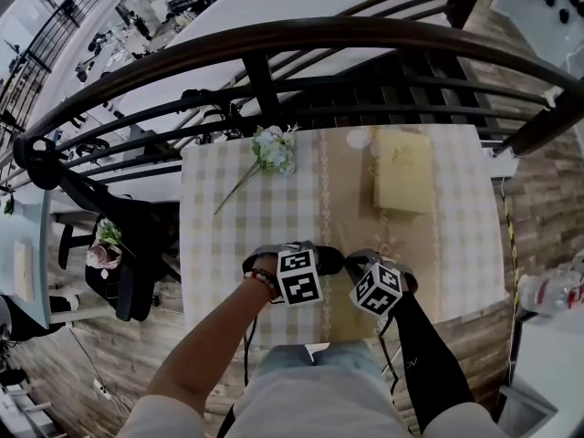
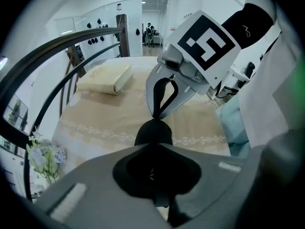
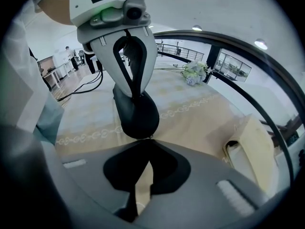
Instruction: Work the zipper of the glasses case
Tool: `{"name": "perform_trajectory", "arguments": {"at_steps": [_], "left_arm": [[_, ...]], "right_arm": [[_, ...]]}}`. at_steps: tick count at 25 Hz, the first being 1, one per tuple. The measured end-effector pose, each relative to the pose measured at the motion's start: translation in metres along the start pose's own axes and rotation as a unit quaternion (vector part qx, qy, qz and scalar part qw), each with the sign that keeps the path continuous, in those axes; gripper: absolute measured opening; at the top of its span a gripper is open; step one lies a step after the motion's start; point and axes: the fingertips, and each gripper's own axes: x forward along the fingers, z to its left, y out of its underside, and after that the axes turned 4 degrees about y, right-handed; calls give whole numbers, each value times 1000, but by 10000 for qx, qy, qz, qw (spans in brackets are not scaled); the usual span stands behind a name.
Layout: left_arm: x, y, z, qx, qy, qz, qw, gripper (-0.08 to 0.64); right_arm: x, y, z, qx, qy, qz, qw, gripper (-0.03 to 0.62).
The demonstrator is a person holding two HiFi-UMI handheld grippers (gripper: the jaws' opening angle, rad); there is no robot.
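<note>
The black glasses case (image 2: 153,131) hangs above the table's near edge, pinched between my two grippers, which face each other. My left gripper (image 2: 153,145) is shut on one end of it; from the right gripper view its fingers (image 3: 125,61) close over the case (image 3: 138,114). My right gripper (image 3: 145,140) is shut at the case's other end, where the zipper pull is hidden between the tips. In the left gripper view the right gripper (image 2: 156,118) tapers onto the case. From the head view, the marker cubes cover both grippers (image 1: 321,261) (image 1: 363,265), and the case is hidden.
The table (image 1: 228,208) wears a checked cloth with a beige runner. A flower sprig (image 1: 274,149) lies at the back left and a pale yellow box (image 1: 402,172) at the back right. A dark curved railing (image 1: 274,39) runs behind; my lap meets the front edge.
</note>
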Motion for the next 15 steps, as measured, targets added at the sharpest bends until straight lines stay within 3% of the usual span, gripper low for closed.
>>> {"name": "perform_trajectory", "arguments": {"at_steps": [15], "left_arm": [[-1, -1, 1, -177, 119, -147, 9997, 9]], "right_arm": [[-10, 2, 20, -24, -198, -41, 9998, 29]]}}
